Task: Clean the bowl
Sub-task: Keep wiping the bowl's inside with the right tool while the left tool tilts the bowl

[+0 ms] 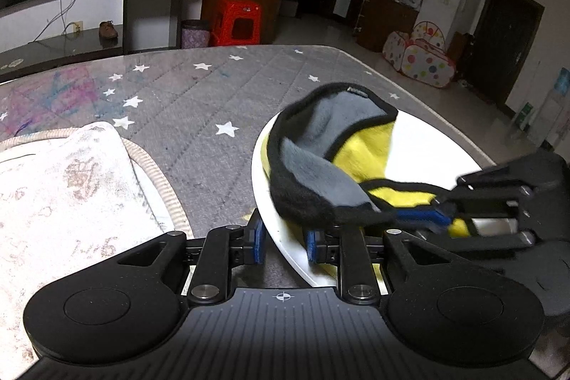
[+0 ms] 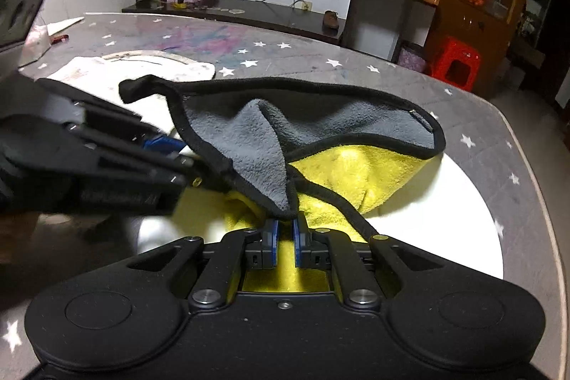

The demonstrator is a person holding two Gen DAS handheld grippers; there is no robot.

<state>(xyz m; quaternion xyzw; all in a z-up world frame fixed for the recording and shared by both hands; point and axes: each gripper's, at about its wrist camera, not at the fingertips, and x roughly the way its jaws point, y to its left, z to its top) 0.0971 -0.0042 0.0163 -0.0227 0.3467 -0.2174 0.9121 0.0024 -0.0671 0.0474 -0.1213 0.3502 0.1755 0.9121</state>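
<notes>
A white bowl [image 1: 420, 138] sits on the grey star-patterned table. A grey and yellow cloth [image 1: 331, 145] with black trim lies bunched inside it. My left gripper [image 1: 283, 243] straddles the bowl's near rim, one pad outside and one inside, shut on it. My right gripper [image 2: 285, 235] is shut on a fold of the cloth [image 2: 320, 130] and holds it over the white bowl [image 2: 445, 219]. It shows in the left wrist view [image 1: 431, 212] at the right. The left gripper's body shows blurred in the right wrist view [image 2: 107, 162].
A white patterned mat [image 1: 71, 187] lies on the table [image 1: 213, 95] left of the bowl; it also shows in the right wrist view [image 2: 142, 63]. A red stool [image 1: 237, 22], cabinets and a play tent [image 1: 420, 54] stand beyond the table's edge.
</notes>
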